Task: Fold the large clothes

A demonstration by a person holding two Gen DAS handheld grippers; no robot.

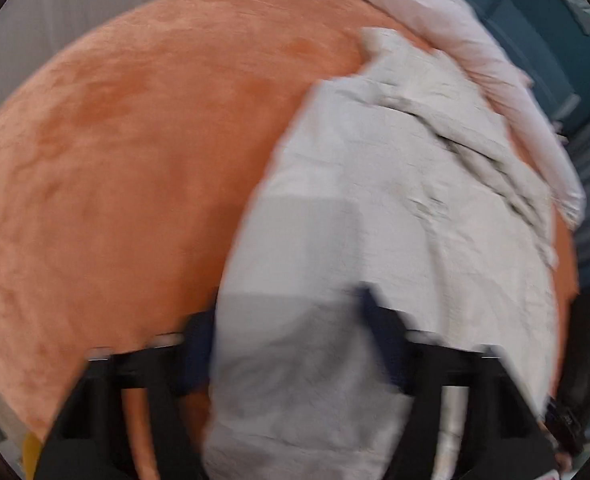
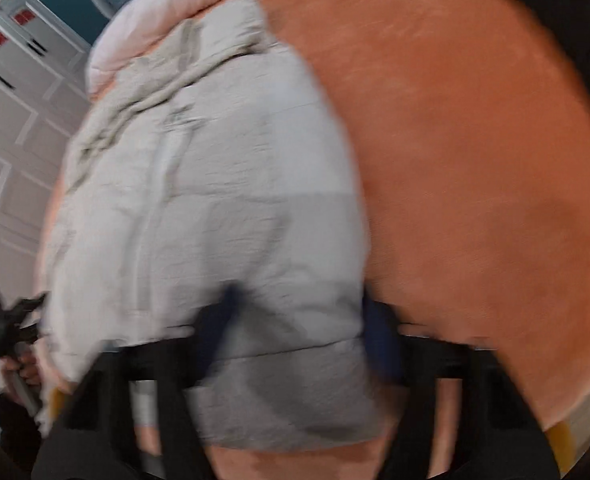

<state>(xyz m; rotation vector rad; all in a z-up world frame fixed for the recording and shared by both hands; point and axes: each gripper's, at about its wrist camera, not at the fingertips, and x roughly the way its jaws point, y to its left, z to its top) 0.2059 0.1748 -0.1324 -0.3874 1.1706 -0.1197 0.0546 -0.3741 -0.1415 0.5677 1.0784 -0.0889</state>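
A large light grey puffy jacket (image 1: 395,208) lies on an orange plush bed cover (image 1: 135,160). In the left wrist view my left gripper (image 1: 291,332) has its dark blue fingers (image 1: 383,336) on either side of the jacket's near hem, shut on it. In the right wrist view the same jacket (image 2: 215,200) runs away from me, collar at the far end. My right gripper (image 2: 299,328) has its fingers (image 2: 379,340) on either side of the grey hem band, shut on it. Both views are motion-blurred.
A pale pink duvet (image 1: 475,48) lies bunched along the far edge of the bed, also in the right wrist view (image 2: 167,12). White panelled cupboards (image 2: 11,120) stand left of the bed. The orange cover (image 2: 475,160) stretches wide to the right.
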